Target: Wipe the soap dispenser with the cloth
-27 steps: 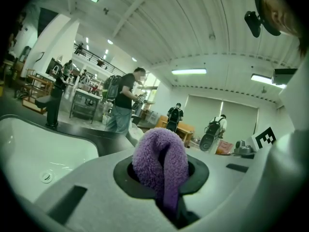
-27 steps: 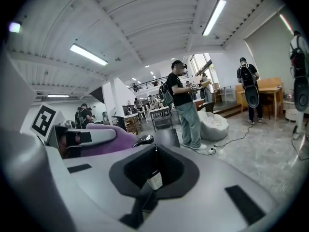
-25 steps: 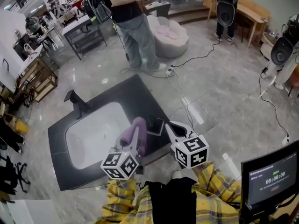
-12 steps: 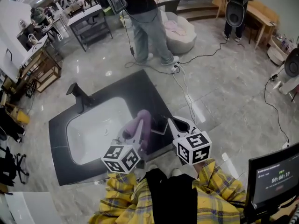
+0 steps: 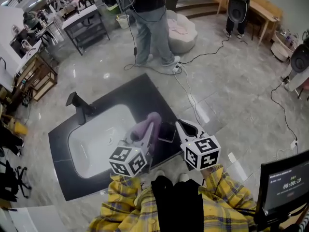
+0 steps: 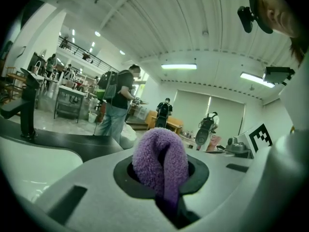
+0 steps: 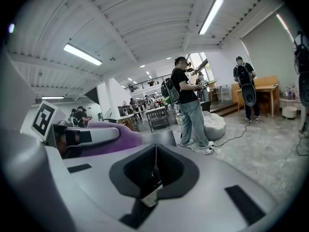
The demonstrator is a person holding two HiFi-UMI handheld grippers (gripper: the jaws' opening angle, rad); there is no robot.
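Head view, looking steeply down on a dark surface (image 5: 145,88) with a white sink (image 5: 96,139) set into it. A black faucet (image 5: 77,105) stands along the far edge, toward the far left corner.

The left tool (image 5: 149,127) reaches over the sink's right rim, close to the surface's near edge. Its jaws are clamped on a purple cloth (image 5: 143,125), which sticks out past the tips as a folded, fuzzy loop. In the left gripper view the cloth (image 6: 160,151) fills the gap of the left tool (image 6: 166,192), pinched tight at the base.

The dispenser (image 5: 167,132) is a small dark item by the surface's near right corner, just right of the cloth and between the two tools. It is too small to make out in detail, and whether the cloth touches it cannot be told.

The right tool (image 5: 181,125) points at the near right corner, just beside the dispenser. In the right gripper view the right tool (image 7: 154,170) has its jaws closed together, only a thin seam between the pads and nothing seen gripped. The cloth (image 7: 120,139) and left tool (image 7: 91,135) show at that view's left.

Yellow plaid sleeves (image 5: 227,197) hold both tools. Another person (image 5: 149,23) stands on the grey floor beyond the surface.
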